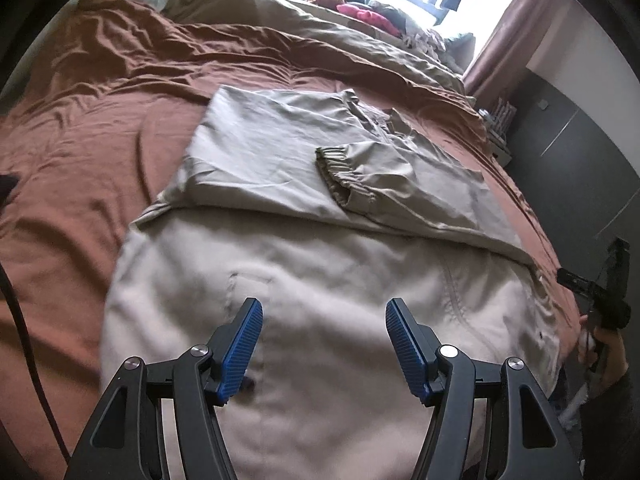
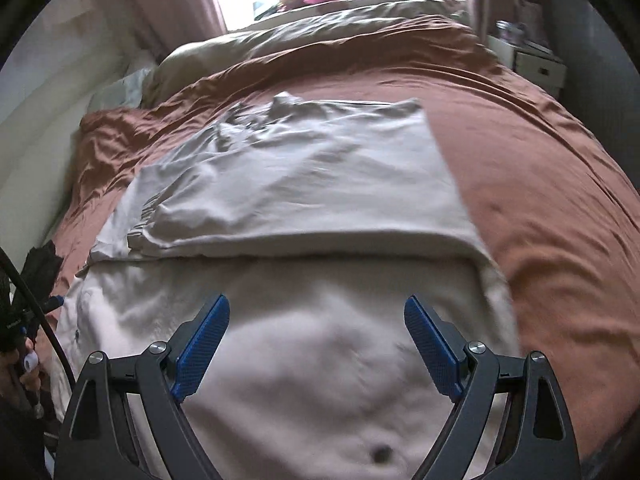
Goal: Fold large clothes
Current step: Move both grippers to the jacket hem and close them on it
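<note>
A large beige jacket (image 1: 272,148) lies flat on the rust-brown bed sheet (image 1: 80,152). Its sleeves are folded in across the body, and one elastic cuff (image 1: 334,168) lies on top near the middle. The same jacket (image 2: 304,184) fills the centre of the right wrist view, with its paler lower part (image 2: 320,360) nearest. My left gripper (image 1: 324,304) hovers open above that lower part, with nothing between its blue pads. My right gripper (image 2: 317,300) is also open and empty over the lower part, which looks blurred. A hand (image 1: 604,356) holding the other gripper's body shows at the right edge.
A crumpled beige duvet (image 1: 320,28) covers the far end of the bed. Pink and dark items (image 1: 368,16) sit by the bright window, between brown curtains. A dark wardrobe (image 1: 572,152) and a white box (image 2: 540,68) stand beside the bed. A black cable (image 1: 20,320) hangs at the left.
</note>
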Tool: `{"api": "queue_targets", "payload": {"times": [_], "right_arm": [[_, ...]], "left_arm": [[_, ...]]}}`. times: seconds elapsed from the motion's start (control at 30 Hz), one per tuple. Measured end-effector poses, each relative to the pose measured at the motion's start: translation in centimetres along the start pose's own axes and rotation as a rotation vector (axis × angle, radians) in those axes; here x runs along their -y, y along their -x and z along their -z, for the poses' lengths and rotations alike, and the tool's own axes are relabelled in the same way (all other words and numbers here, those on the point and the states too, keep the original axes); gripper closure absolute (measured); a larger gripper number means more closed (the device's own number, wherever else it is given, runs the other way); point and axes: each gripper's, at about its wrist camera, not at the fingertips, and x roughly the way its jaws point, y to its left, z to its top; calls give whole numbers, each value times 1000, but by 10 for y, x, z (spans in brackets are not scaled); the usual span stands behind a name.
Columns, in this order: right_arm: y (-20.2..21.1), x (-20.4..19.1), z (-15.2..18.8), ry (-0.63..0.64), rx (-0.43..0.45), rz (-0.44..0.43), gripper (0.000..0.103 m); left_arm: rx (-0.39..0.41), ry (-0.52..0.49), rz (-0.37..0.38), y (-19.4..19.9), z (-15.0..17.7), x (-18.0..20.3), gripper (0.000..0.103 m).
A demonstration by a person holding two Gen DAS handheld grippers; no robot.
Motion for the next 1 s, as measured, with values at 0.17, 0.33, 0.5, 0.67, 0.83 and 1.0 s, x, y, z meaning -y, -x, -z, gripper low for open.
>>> {"api": "queue_targets", "payload": {"times": [0.17,0.33,0.5,0.67,0.83,1.0], "right_arm": [[31,30,31,-29,24,32,14],[50,58,59,-84,33,53,14],[62,83,82,-140,43,55,14],[65,105,106,-181,37,64,14],[61,121,130,-222,12,50,14],[60,124,149,-251,12,-62,14]], "left_arm": [[21,12,-36,27,26,-10,37],[46,56,-55,51,57,-27,37],[49,95,-76,64,85,-43,37],[48,117,-98,71,112,-55,37],[39,146,-108,73,132,-68,37],[29,185,-34,68,144,-78,37]]}}
